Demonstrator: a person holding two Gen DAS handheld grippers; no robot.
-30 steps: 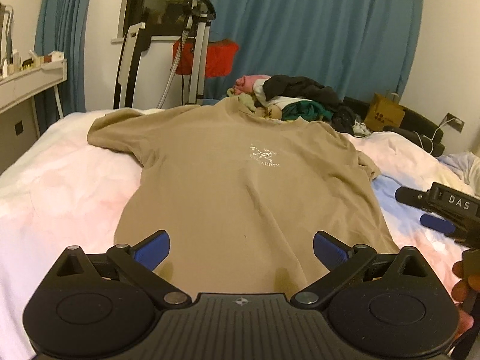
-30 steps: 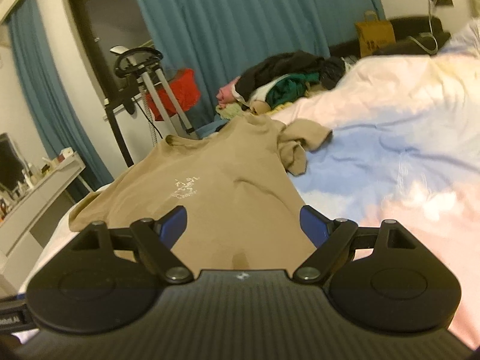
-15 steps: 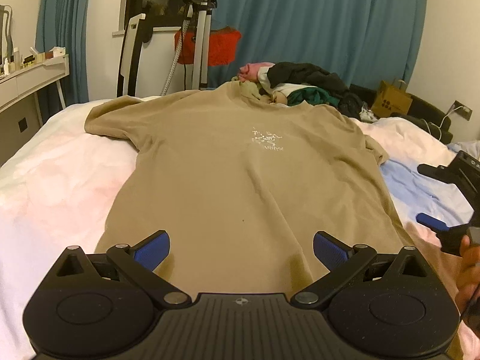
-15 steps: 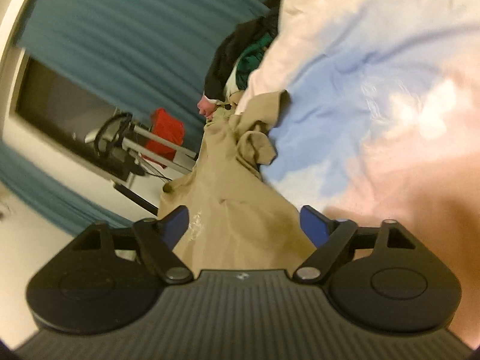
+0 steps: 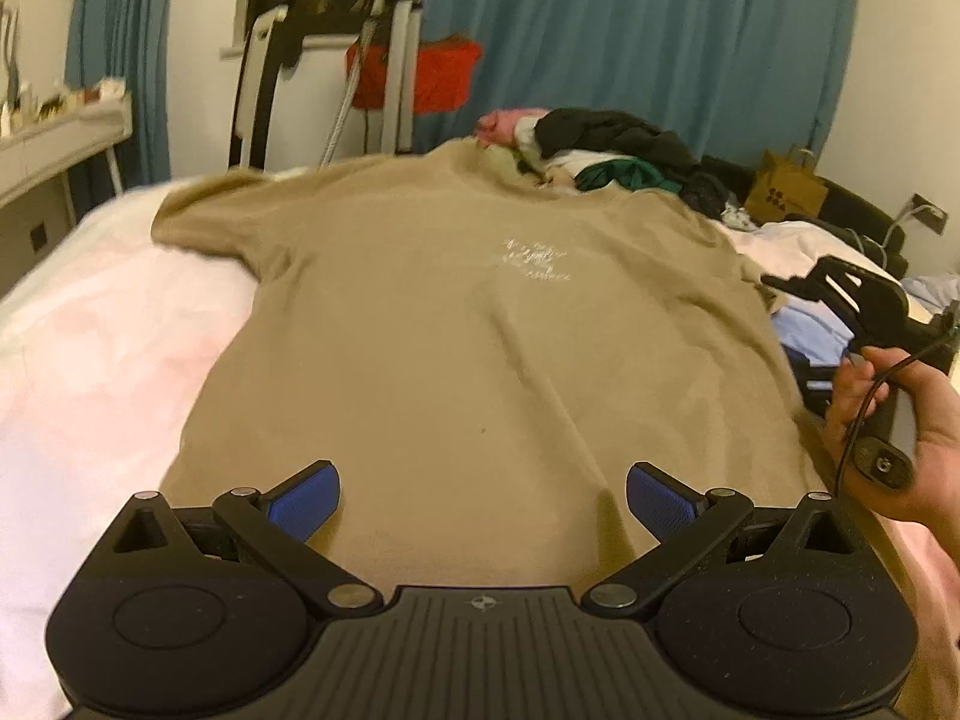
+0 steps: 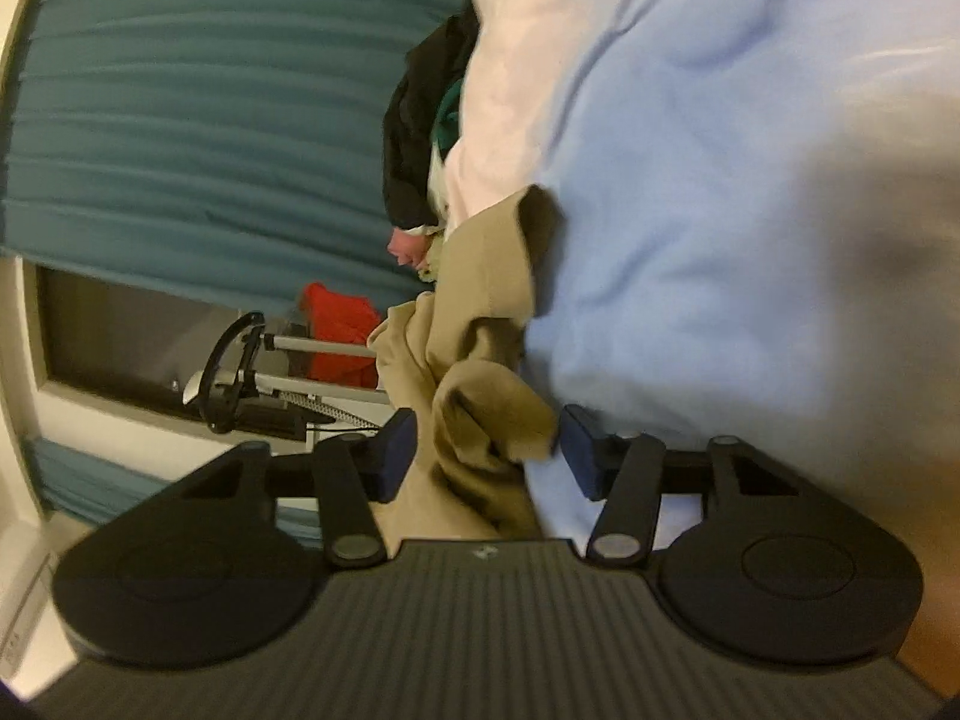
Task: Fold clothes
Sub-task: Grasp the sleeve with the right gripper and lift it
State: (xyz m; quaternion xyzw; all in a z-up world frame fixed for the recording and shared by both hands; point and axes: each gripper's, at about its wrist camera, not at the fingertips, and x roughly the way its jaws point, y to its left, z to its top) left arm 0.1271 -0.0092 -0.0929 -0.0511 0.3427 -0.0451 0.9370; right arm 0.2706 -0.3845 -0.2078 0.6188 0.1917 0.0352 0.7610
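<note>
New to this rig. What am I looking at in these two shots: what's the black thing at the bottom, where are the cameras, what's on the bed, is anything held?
There is no robot arm. A person holds a two-finger gripper in each hand, and each gripper carries a fisheye camera looking forward along its blue-padded fingers.

The left wrist view shows the left gripper, open and empty, above the hem of a tan T-shirt spread on a pink and blue bedspread. At its right edge you see the person's hand holding the other gripper.

The right wrist view is rolled sideways. The right gripper is open, with the shirt's bunched sleeve between its fingers, not clamped.

A pile of clothes lies beyond the shirt's collar.
</note>
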